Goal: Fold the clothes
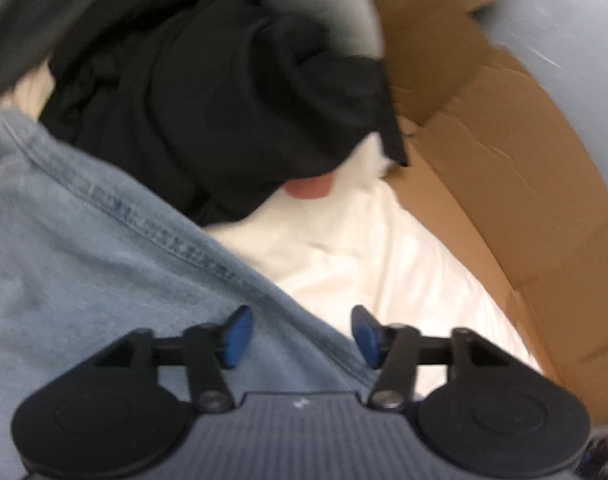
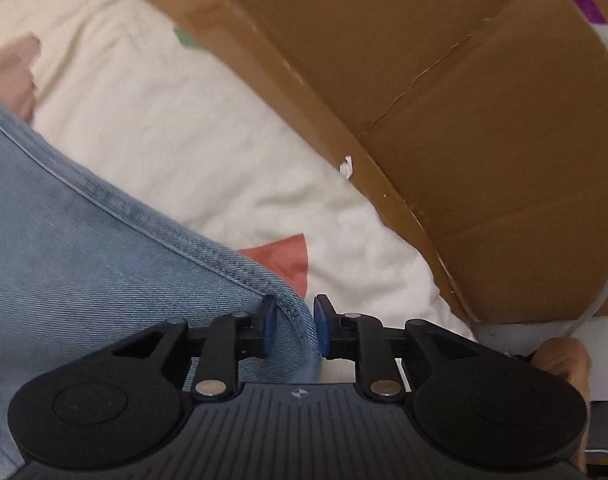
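The left hand-held gripper (image 1: 300,334) and right hand-held gripper (image 2: 294,328) gape over jeans (image 1: 84,248) beside a cardboard box (image 1: 504,168).

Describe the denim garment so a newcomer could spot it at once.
Start at the cardboard box wall, then cross the white sheet spread beside it. The denim lies on that sheet, next to a black garment; it alone is light blue, with a double-stitched seam along its edge.

Jeans (image 2: 84,248) on white bedding (image 2: 176,120)
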`<state>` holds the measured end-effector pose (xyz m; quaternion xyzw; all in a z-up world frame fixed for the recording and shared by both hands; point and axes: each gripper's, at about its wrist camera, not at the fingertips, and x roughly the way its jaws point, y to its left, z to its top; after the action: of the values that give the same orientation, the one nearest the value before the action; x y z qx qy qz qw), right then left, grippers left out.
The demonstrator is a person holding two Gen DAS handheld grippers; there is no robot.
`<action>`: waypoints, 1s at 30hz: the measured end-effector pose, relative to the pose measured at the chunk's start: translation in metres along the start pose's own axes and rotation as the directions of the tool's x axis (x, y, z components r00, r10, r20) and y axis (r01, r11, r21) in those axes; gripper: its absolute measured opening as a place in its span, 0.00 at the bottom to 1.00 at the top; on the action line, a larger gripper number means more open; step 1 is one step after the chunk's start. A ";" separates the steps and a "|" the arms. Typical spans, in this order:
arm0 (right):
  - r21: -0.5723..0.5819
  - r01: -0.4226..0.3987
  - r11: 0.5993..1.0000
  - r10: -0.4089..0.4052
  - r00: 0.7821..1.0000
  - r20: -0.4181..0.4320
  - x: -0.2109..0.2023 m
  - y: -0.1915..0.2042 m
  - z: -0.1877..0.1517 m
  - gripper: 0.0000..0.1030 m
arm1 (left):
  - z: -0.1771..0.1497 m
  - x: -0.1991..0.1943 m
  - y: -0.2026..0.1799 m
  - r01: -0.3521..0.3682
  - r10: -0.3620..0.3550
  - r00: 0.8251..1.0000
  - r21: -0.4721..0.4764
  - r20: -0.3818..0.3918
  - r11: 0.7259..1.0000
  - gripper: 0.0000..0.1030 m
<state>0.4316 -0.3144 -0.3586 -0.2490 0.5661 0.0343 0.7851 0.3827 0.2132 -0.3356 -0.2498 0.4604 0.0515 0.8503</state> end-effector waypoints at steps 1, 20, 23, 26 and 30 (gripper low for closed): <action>0.021 -0.023 1.000 0.022 1.000 0.013 -0.003 -0.006 -0.003 0.32 | -0.003 -0.006 -0.001 0.007 -0.007 1.000 0.025 0.004 1.000 0.57; 0.283 -0.188 0.940 0.137 0.972 0.193 -0.030 -0.039 -0.093 0.64 | -0.058 -0.028 0.026 -0.032 0.036 0.999 0.120 -0.030 0.992 0.56; 0.325 -0.212 0.922 0.146 0.965 0.218 -0.021 -0.041 -0.095 0.38 | -0.058 -0.026 0.027 -0.037 0.042 0.999 0.133 -0.032 0.990 0.56; 0.378 -0.173 0.909 0.111 0.978 0.179 -0.011 -0.052 -0.095 0.06 | -0.057 -0.032 0.029 -0.042 0.046 0.998 0.144 -0.030 0.989 0.56; 0.367 -0.127 0.922 0.089 0.989 0.117 -0.010 -0.064 -0.096 0.04 | -0.055 -0.022 0.020 -0.033 0.039 0.999 0.182 -0.026 0.983 0.55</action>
<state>0.3657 -0.4091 -0.3501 -0.0615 0.5360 -0.0186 0.8418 0.3223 0.2077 -0.3502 -0.1636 0.4801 0.0208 0.8616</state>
